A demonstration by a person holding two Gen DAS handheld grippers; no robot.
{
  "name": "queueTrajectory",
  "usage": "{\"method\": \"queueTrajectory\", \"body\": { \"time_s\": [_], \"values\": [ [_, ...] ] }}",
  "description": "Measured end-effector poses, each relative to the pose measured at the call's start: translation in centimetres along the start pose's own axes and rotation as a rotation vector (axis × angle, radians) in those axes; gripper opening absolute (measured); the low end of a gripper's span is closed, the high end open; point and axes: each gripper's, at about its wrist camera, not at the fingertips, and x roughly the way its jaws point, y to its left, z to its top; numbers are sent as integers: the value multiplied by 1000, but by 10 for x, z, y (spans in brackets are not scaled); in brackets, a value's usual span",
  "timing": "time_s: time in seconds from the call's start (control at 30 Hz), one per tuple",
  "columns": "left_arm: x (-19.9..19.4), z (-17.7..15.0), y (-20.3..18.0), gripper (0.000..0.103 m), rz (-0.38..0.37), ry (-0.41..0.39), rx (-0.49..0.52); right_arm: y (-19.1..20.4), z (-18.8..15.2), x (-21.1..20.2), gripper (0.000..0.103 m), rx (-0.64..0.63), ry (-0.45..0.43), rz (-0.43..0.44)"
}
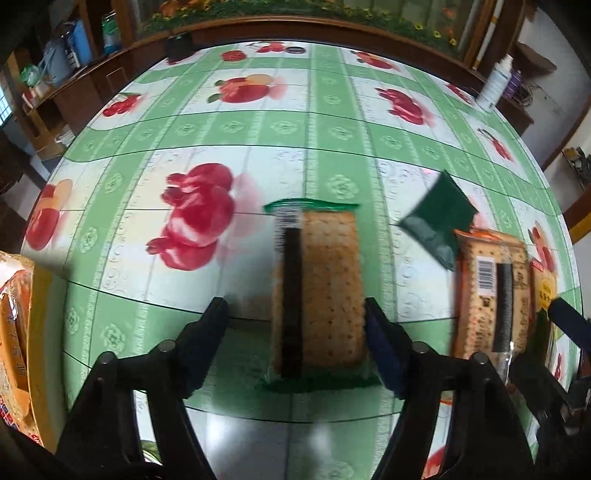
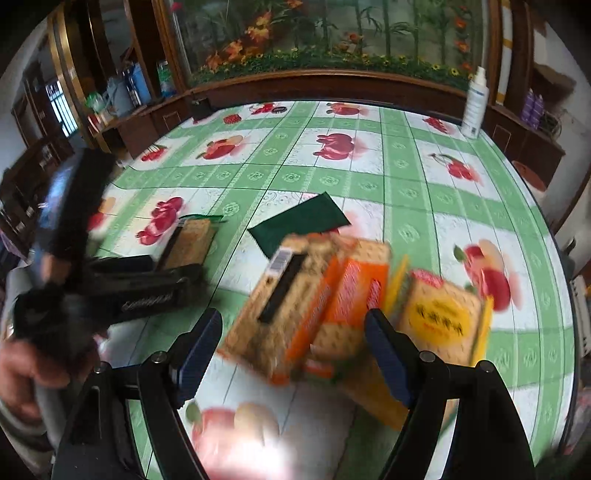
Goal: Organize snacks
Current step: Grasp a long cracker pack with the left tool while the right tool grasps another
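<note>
Green fruit-print table (image 1: 229, 140): we see cracker pack (image 1: 319, 288) dead ahead between spread left tongs (image 1: 295, 314), long axis along fingers; right tongs (image 2: 293, 325) spread over snack pile (image 2: 332, 302).

This looks like a home, likely a dining or living room. A round table (image 2: 406, 177) carries a glossy green-checked cloth printed with red fruit. Behind its far edge runs a dark wooden cabinet (image 2: 332, 86) under a large glass panel of flowers and bamboo (image 2: 332, 33). A white bottle (image 2: 475, 103) stands at the far right of the table. Far left, wooden shelves (image 1: 55, 92) hold household bottles and bags, and a window (image 2: 61, 110) shows beyond.
</note>
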Motion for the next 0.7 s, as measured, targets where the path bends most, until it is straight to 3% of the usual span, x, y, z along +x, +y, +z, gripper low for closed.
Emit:
{"method": "queueTrajectory", "body": {
  "time_s": [0.17,0.3,0.4,0.7],
  "values": [
    [4,7,9,84,7,1,-39,13,12,30,80,-37,58,-84],
    [8,14,14,84,37,0,-45,28,13,45,81,-78,73,-45],
    [8,17,23,84,42,-1,-73,39,10,46,81,-143,76,-68],
    [12,23,26,87,71,-1,-87,42,11,62,81,-97,106,-49]
  ]
}}
